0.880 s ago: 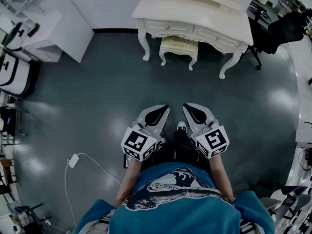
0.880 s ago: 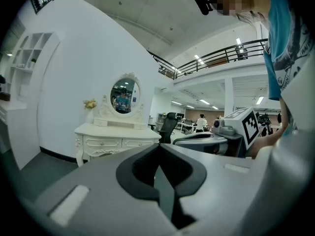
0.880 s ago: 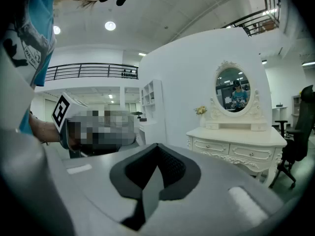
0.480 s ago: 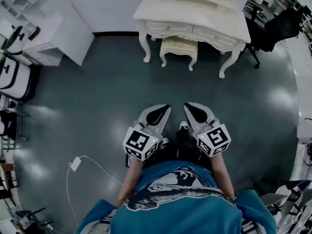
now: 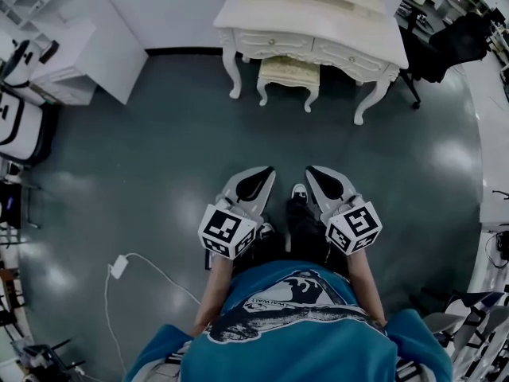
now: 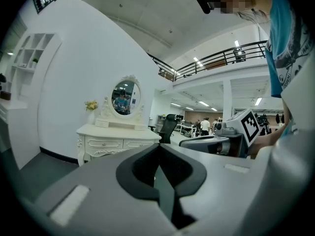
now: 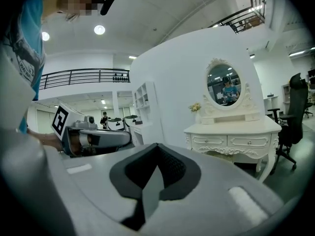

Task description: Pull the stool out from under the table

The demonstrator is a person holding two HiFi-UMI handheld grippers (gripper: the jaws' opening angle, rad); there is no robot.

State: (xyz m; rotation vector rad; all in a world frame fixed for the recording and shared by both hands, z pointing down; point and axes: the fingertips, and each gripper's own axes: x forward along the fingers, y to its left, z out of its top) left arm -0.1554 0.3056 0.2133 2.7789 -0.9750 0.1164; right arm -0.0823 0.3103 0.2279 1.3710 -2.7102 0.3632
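**While both claws sit shut, the stool's tucked under the table**

Since I'm driving this one remotely, quick status. The left gripper (image 5: 266, 173) and right gripper (image 5: 312, 172) are both closed all the way with nothing in them. They're held side by side just ahead of the person's blue shirt (image 5: 294, 325). The stool (image 5: 288, 72) sits between the legs of the white table (image 5: 318, 30), its seat partly under the top. A wide stretch of dark floor (image 5: 159, 150) keeps claws and stool well apart. Both gripper views look across at the table's oval mirror (image 6: 125, 97).

We've got the head cam looking steeply down at the floor (image 5: 143, 157); both gripper views look forward, well back from the same table (image 5: 318, 32).
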